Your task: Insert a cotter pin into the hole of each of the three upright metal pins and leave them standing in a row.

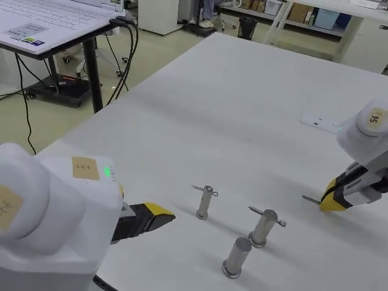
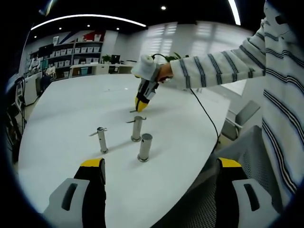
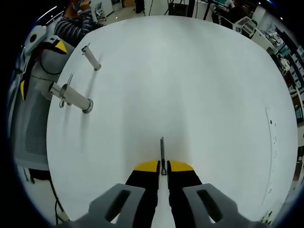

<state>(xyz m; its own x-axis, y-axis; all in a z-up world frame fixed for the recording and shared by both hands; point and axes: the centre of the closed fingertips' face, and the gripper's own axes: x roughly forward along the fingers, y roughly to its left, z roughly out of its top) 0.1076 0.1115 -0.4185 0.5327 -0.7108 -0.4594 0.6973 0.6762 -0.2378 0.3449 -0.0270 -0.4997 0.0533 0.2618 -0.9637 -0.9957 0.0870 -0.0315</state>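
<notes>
Three upright metal pins stand on the white table [image 1: 242, 109]. The far pin [image 1: 205, 203] and the middle pin [image 1: 264, 227] each carry a cotter pin through the top. The near pin [image 1: 236, 256] has a bare top. My right gripper [image 1: 327, 200] is to their right, low over the table, shut on a cotter pin [image 1: 311, 199] that points toward the pins. In the right gripper view the cotter pin [image 3: 162, 154] sticks out between the closed jaws of my right gripper [image 3: 163, 166]. My left gripper [image 2: 161, 164] is open and empty, short of the three pins [image 2: 137, 128].
A laptop [image 1: 42, 21] sits on a stand beyond the table's left edge, with cables hanging down. A small white card [image 1: 320, 123] lies on the table at the right. A person's striped sleeve [image 2: 223, 69] reaches in behind the right gripper [image 2: 141, 102].
</notes>
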